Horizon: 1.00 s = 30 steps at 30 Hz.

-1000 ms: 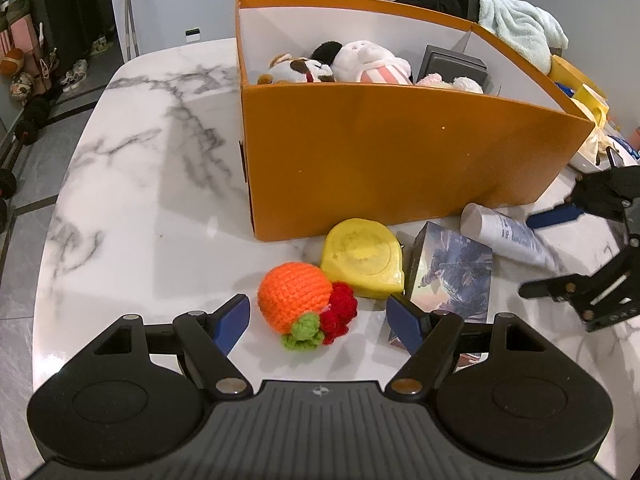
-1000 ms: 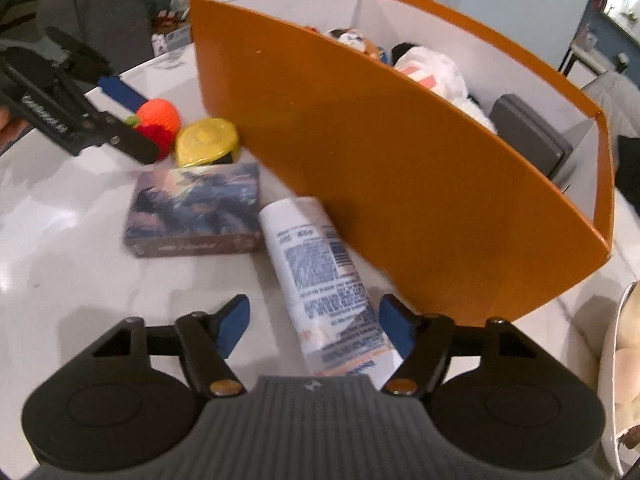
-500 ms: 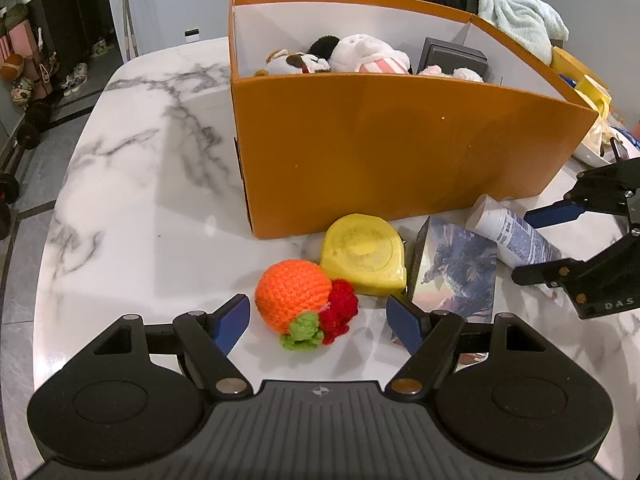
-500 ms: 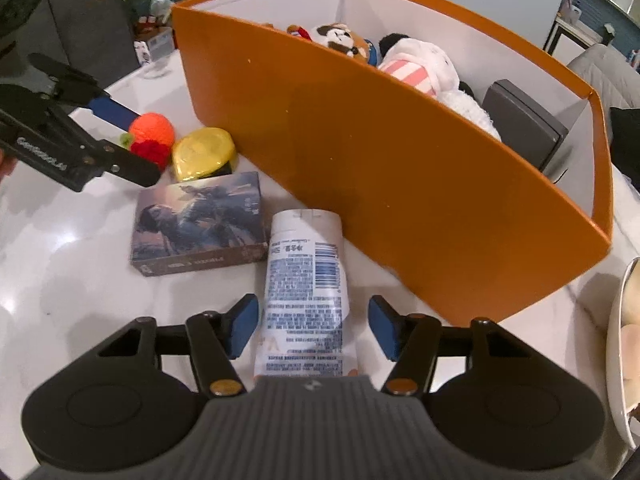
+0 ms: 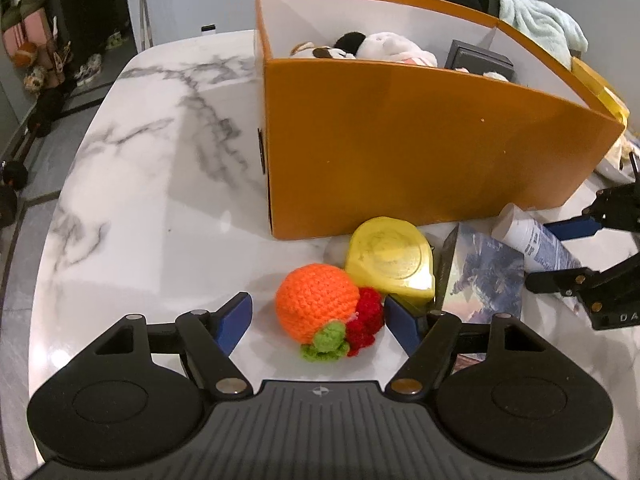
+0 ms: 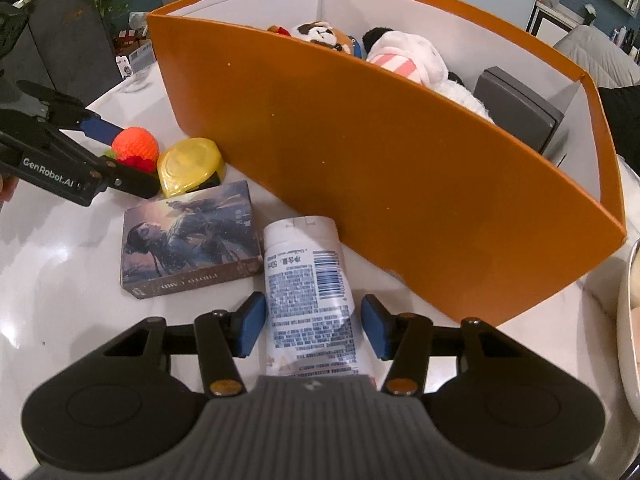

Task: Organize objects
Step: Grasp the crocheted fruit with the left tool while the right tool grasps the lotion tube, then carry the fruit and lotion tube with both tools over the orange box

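Observation:
A crocheted orange-and-red fruit toy lies on the marble table between the open fingers of my left gripper; the pads do not touch it. It also shows in the right wrist view. A white tube lies between the open fingers of my right gripper, a small gap on each side. The tube also shows in the left wrist view. A yellow tape measure and a photo card box lie between the two grippers. The orange box stands behind them.
The orange box holds plush toys and a grey case. A white dish rim lies at the far right. The marble table extends to the left of the box. A towel lies beyond the box.
Both grippers moved forward. The left fingers now flank the fruit toy. The right fingers have narrowed and now straddle the white tube.

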{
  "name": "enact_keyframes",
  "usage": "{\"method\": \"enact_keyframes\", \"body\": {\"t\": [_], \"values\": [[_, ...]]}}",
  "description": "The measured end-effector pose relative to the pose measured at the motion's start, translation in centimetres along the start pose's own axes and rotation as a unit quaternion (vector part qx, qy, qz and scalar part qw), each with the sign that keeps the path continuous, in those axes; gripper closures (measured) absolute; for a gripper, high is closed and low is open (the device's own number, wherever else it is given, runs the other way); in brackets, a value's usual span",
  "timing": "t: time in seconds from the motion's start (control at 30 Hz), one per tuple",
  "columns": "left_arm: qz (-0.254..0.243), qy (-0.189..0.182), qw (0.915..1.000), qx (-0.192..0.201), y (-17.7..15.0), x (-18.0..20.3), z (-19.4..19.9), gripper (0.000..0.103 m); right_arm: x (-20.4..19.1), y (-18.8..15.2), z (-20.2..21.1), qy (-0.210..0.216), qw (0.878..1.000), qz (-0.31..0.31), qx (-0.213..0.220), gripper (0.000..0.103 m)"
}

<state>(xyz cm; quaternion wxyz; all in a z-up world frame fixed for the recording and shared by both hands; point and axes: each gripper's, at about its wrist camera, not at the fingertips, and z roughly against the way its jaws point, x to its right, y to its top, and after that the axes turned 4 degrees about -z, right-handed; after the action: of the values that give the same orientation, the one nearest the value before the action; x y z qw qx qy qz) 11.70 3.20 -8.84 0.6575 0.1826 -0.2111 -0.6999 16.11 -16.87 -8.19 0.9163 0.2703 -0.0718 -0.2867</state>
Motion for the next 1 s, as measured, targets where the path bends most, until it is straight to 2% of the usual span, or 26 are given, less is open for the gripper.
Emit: {"method": "enact_keyframes", "body": {"t": [0.1, 0.13, 0.3, 1.0], "values": [[-0.020, 0.001, 0.9998, 0.005, -0.1, 0.5, 0.1, 0.037, 0.0, -0.1, 0.1, 0.000, 1.000, -0.001, 0.001, 0.048], [-0.024, 0.000, 0.9997, 0.006, -0.1, 0.6, 0.2, 0.038, 0.0, -0.1, 0.1, 0.000, 1.000, 0.000, 0.000, 0.049], [-0.025, -0.013, 0.9996, 0.005, -0.1, 0.5, 0.4, 0.040, 0.1, -0.2, 0.2, 0.000, 1.000, 0.002, -0.004, 0.050], [-0.059, -0.016, 0.9978, 0.026, -1.3, 1.1, 4.0, 0.040, 1.5, -1.9, 3.4, 0.007, 0.999, 0.002, -0.032, 0.052]]}}
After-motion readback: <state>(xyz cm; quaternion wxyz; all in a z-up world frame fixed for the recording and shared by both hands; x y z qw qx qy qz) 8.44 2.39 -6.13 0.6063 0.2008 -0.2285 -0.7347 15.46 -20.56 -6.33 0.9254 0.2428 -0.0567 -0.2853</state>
